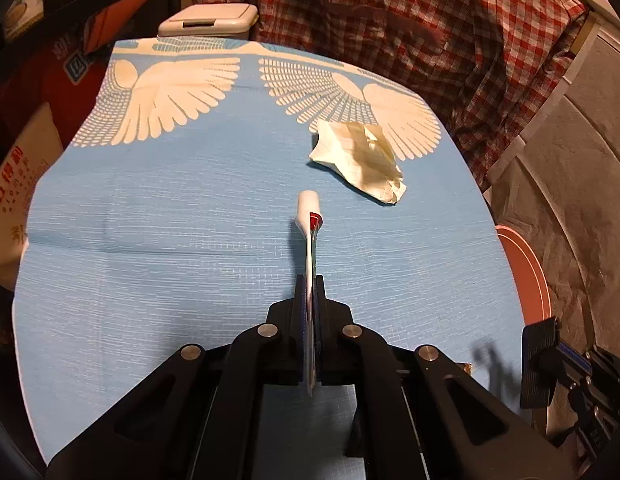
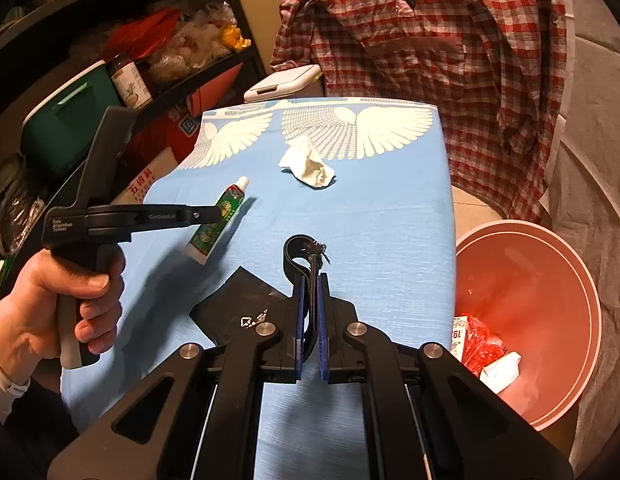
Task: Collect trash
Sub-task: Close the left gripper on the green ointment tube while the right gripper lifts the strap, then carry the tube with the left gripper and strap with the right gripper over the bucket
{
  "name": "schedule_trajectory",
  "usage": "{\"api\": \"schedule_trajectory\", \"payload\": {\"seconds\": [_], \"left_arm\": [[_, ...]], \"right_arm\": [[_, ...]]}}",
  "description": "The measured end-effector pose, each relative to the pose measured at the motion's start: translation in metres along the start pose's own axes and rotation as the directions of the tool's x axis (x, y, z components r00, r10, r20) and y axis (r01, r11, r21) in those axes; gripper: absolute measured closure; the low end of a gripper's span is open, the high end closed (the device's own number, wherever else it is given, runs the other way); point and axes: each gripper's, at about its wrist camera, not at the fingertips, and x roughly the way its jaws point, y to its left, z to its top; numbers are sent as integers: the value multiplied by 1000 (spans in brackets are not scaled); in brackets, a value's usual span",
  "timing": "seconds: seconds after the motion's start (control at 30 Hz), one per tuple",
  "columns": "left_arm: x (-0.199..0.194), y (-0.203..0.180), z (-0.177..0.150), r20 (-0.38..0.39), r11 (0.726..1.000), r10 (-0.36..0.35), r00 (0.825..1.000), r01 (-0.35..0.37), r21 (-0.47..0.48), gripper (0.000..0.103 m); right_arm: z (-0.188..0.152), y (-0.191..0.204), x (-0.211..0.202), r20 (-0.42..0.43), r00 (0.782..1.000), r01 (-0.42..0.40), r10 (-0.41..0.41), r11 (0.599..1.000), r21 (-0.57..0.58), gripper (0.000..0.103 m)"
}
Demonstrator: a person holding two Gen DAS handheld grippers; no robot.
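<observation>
My left gripper (image 1: pixel 310 282) is shut on the flat tail of a green-and-white tube (image 1: pixel 309 236) whose white cap (image 1: pixel 308 201) points away over the blue cloth (image 1: pixel 170 240). In the right wrist view a hand (image 2: pixel 50 304) holds that left gripper (image 2: pixel 216 213), clamped on the tube (image 2: pixel 214 228) near its middle. My right gripper (image 2: pixel 310 278) is shut on a black zipper strip (image 2: pixel 300 250) that loops out ahead of the pads. A crumpled paper wad (image 1: pixel 360 160) (image 2: pixel 310 164) lies farther back on the cloth, apart from both grippers.
A pink bin (image 2: pixel 550 280) stands beside the table's right edge, holding red wrappers and a white carton. A black packet (image 2: pixel 238 304) lies on the cloth left of my right gripper. A checked shirt (image 2: pixel 430 40) hangs behind; cluttered shelves (image 2: pixel 110 60) and a white lidded bin (image 2: pixel 284 82) stand at the left.
</observation>
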Motion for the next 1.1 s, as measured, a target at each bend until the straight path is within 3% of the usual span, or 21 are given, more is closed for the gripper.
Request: {"api": "schedule_trajectory", "payload": {"seconds": [0.53,1.1], "left_arm": [[-44,-18,-14,93,998,14,996,-19,52,100],[-77,-47,-31,171,992,37,985,-56,112,100]], "right_arm": [[3,-13,-34,84,995,58,-61,998,32,97],[7,-48,-73,176,968,161,-179,981,108,97]]}}
